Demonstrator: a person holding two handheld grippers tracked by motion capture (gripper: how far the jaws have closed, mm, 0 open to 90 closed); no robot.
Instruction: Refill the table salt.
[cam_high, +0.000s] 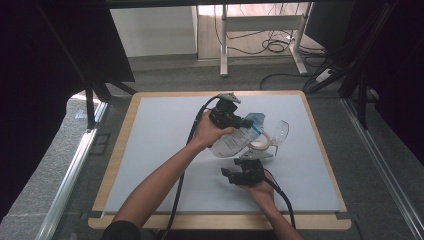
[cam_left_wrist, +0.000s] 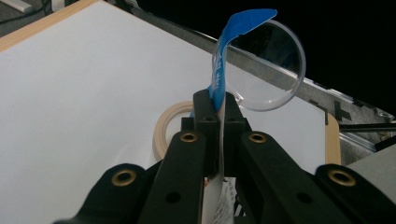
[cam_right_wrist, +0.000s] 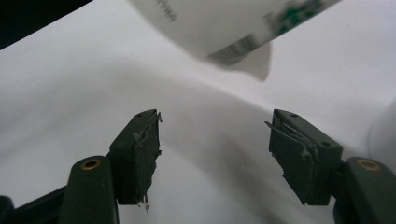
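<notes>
Left gripper view: left tongs (cam_left_wrist: 219, 116) pinching perhaps a pouch (cam_left_wrist: 218, 74); right tongs (cam_right_wrist: 215, 154) spread beneath.

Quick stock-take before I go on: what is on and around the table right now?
Pouch: one, white with a blue top strip, held above mid-table by the left gripper.
Tape roll: one, beige, flat on the mat beside the pouch.
Clear round lid: one, transparent, by the tape roll.
Mat: one, white, covering the wooden table.
Desk frame: one, white, on the floor beyond.
Left gripper: black, shut on the pouch.
Right gripper: black, open.
</notes>
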